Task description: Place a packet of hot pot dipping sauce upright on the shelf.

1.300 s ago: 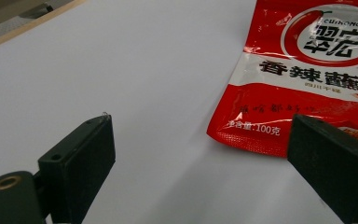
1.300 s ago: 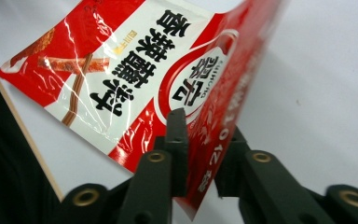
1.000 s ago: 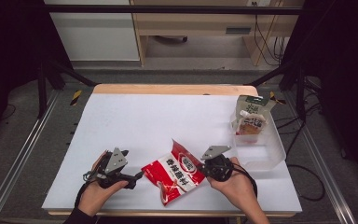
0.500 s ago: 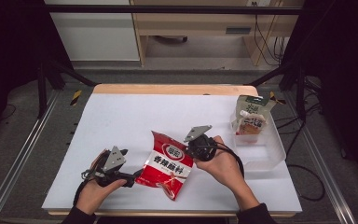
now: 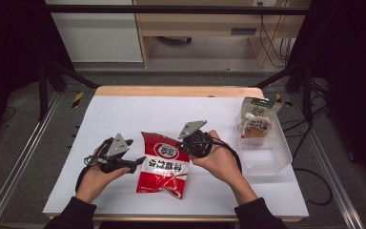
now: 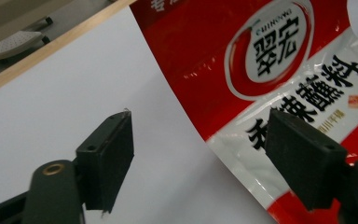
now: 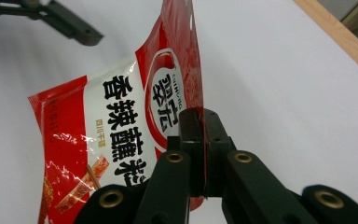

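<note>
A glossy, crinkled red-and-white plastic film packet catches the light on a smooth matt white table top edged in pale wood, beside matt black plastic gripper jaws with brass-coloured rivets and a clear, smooth plastic tub.

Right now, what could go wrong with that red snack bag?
The right gripper pinches only the thin edge of the red bag, so the bag might slip out or its edge could crumple if lifted.

The left gripper is open, one jaw over the bag's side edge and the other over bare table. Closing there might catch just a corner, and pulling both ways could tear the bag.
</note>
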`<action>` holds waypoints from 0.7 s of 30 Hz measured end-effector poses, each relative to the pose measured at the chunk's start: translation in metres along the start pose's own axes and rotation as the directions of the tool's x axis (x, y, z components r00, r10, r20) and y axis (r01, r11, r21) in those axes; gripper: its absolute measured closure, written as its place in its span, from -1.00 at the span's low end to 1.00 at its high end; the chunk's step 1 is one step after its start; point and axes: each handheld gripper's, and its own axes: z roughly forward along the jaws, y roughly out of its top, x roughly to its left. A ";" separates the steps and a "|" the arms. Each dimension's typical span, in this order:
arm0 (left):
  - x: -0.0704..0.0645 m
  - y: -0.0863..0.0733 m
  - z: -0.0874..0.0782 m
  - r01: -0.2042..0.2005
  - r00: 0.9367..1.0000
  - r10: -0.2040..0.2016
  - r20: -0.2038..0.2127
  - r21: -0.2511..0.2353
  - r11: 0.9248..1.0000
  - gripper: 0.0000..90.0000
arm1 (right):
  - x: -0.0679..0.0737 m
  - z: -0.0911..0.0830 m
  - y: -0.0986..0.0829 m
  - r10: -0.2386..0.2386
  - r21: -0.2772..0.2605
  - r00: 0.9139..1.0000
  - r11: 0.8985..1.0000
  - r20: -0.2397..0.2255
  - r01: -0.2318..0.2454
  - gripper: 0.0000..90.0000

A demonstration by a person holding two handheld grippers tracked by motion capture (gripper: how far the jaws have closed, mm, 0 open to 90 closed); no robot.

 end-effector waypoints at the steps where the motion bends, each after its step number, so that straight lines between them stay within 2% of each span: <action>1: 0.002 0.002 0.001 -0.002 1.000 0.002 0.009 -0.007 1.000 -0.41 | 0.000 -0.001 0.002 -0.003 -0.006 1.000 1.000 -0.009 0.003 1.00; 2: 0.005 0.003 0.000 -0.004 1.000 0.004 0.009 0.002 1.000 -0.41 | 0.000 -0.002 0.004 -0.004 -0.009 1.000 1.000 -0.014 0.004 1.00; 9: 0.016 0.011 -0.002 0.017 0.999 -0.015 0.051 -0.050 0.999 -0.27 | 0.002 -0.010 0.017 -0.013 -0.033 0.999 0.999 -0.039 0.012 1.00; 13: 0.018 0.013 -0.008 0.025 0.997 -0.020 0.068 -0.083 0.996 -0.18 | 0.006 -0.014 0.027 -0.036 -0.048 0.998 0.998 -0.044 0.034 1.00; 18: 0.020 0.014 -0.018 0.018 0.997 -0.011 0.076 -0.098 0.995 -0.07 | 0.014 -0.019 0.037 -0.080 -0.056 0.996 0.995 -0.045 0.078 1.00; 21: 0.020 0.017 -0.023 0.016 0.996 -0.005 0.093 -0.113 0.993 -0.03 | 0.016 -0.022 0.040 -0.085 -0.062 0.995 0.995 -0.046 0.082 1.00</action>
